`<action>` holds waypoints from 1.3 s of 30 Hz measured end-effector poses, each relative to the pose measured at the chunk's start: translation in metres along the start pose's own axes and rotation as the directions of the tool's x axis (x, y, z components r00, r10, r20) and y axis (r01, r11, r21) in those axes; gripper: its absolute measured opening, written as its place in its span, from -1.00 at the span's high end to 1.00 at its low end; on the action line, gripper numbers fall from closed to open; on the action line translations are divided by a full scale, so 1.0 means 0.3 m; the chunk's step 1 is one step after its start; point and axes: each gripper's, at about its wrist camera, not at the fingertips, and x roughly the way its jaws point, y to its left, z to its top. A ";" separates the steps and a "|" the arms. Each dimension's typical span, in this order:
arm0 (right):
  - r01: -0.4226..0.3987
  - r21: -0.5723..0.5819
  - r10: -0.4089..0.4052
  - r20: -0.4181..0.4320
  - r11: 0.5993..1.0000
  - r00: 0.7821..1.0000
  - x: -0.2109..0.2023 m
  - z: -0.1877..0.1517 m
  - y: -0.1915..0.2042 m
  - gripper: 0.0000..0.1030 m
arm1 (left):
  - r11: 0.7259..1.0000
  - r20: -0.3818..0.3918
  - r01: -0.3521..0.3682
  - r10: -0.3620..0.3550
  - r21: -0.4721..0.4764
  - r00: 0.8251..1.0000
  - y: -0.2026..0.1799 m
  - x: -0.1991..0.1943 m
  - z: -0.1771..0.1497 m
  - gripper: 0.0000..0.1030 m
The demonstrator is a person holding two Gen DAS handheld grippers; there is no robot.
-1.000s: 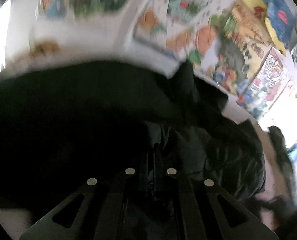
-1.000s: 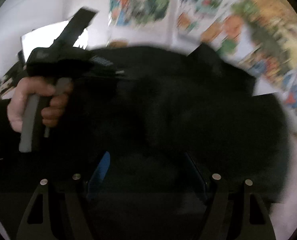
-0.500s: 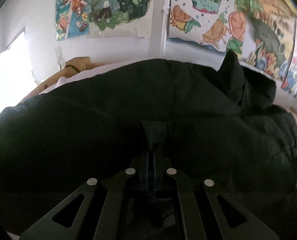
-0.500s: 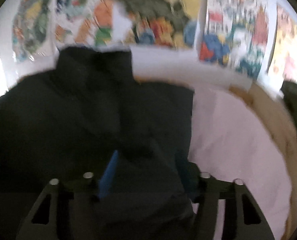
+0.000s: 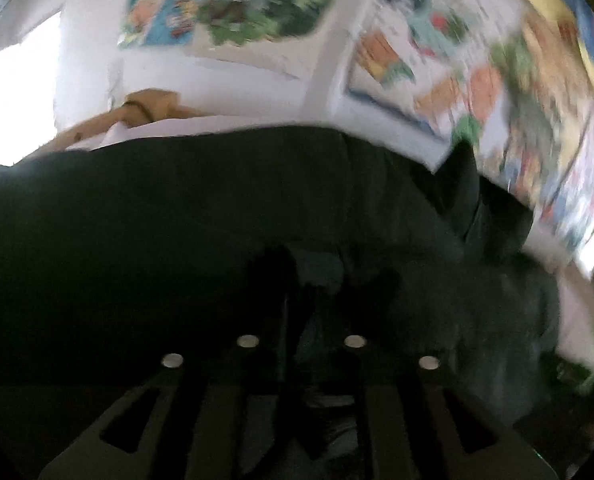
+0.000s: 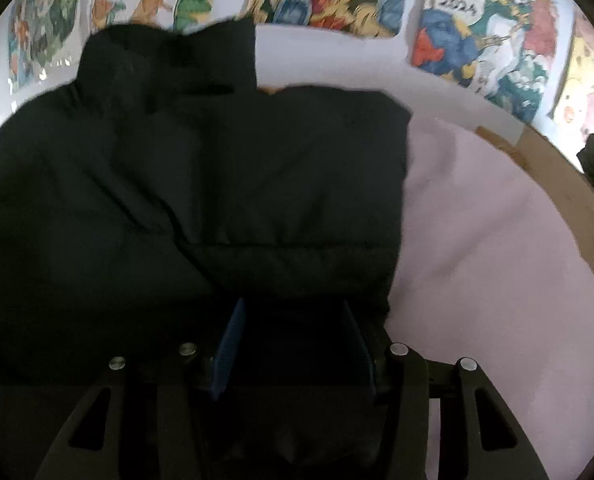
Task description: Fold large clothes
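Black padded jacket [image 6: 225, 184] spread across a pale pink bed sheet [image 6: 497, 248], both grippers at its near edge.

In the right wrist view the jacket lies flat with its long axis running left to right across the sheet; its collar end stands up at the far side against the wall of bright cartoon posters [image 6: 477, 36], and its right edge ends short of the wooden bed frame [image 6: 569, 204]. The right gripper [image 6: 293, 340] has its blue-padded jaws half spread and opening, with a fold of the jacket's near hem between them; whether the pads press on it cannot be told. In the blurred left wrist view the left gripper [image 5: 301, 308] has its jaws narrowly parted and opening, a bunch of dark jacket cloth sitting between them.
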 end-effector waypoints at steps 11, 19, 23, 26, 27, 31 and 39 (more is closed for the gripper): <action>-0.120 -0.093 0.132 0.139 0.988 0.981 -0.420 0.112 0.227 -0.74 | 0.992 0.154 -0.003 0.022 -0.124 0.988 0.157 -0.473 -0.022 -0.72; -0.249 -0.253 0.272 0.060 0.935 0.961 -0.529 0.154 0.574 -0.81 | 0.957 0.120 -0.184 0.215 -0.226 0.969 0.399 -0.729 -0.155 -0.83; -0.249 -0.331 0.269 0.015 0.910 0.963 -0.463 0.149 0.753 -0.81 | 0.913 0.068 -0.175 0.214 -0.367 0.975 0.585 -0.766 -0.232 -0.83; -0.268 -0.333 0.285 0.003 0.904 0.959 -0.397 0.150 0.856 -0.81 | 0.872 0.090 -0.072 0.131 -0.484 0.987 0.700 -0.780 -0.275 -0.83; -0.269 -0.335 0.288 0.008 0.903 0.958 -0.390 0.154 0.886 -0.81 | 0.854 0.108 -0.039 0.111 -0.519 0.988 0.728 -0.785 -0.286 -0.83; -0.244 -0.335 0.273 0.043 0.910 0.961 -0.323 0.149 0.988 -0.81 | 0.808 0.182 0.037 0.087 -0.587 0.979 0.778 -0.794 -0.305 -0.83; -0.128 -0.378 0.162 0.058 0.917 0.985 -0.132 0.130 1.099 -0.81 | 0.730 0.173 -0.066 0.247 -0.680 0.953 0.848 -0.784 -0.348 -0.57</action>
